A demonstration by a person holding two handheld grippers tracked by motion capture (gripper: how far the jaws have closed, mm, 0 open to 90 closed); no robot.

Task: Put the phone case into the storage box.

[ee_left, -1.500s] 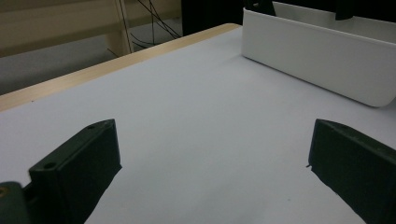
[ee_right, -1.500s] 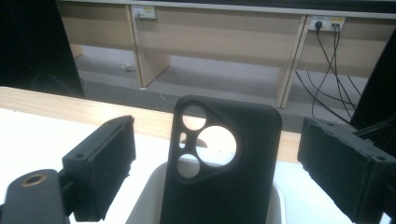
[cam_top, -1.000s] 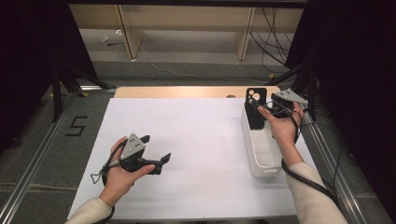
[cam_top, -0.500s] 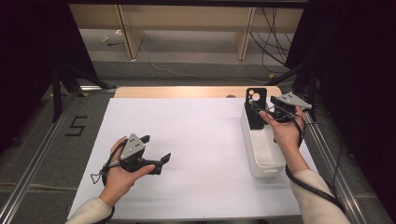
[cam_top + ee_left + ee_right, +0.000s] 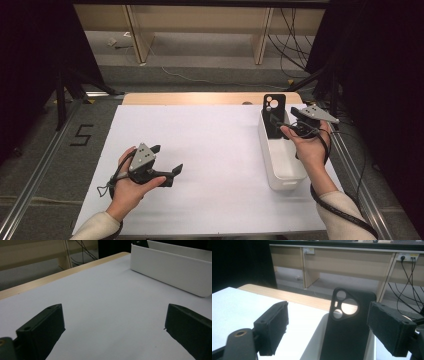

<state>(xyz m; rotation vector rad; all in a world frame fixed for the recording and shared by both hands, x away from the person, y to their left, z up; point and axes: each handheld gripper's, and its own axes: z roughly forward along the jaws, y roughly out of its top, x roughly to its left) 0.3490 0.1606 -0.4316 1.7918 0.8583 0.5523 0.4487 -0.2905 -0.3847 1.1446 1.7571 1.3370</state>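
**While right gripper sat at the bin, phone case stood upright, ungripped**

Phone case (image 5: 274, 116) was matte black, with a cluster of round camera cutouts near its top. It stood upright, leaning on the far end wall of the white bin (image 5: 280, 162), lower part inside the bin.

Right gripper (image 5: 286, 125) hovered just beside the case, on the right edge of the bin's far end. In the right gripper view the case (image 5: 348, 325) sat between the two black jaws but farther out, beyond their tips. Jaws were wide apart, holding nothing, with a clear gap on the left side; the right jaw overlapped the case edge in that view, so I couldn't tell whether it touched.

Left gripper (image 5: 167, 162) rested low on the white desk (image 5: 210, 150), well apart from the bin, near the front-left. Its jaws were also spread wide and empty; the left gripper view showed bare desk surface between them and the bin wall (image 5: 172, 270) farther off.

Bin was long, narrow, along the desk's right side. A cable (image 5: 345, 215) trailed from the right gripper past the person's forearm. Nothing lay between right gripper and case.
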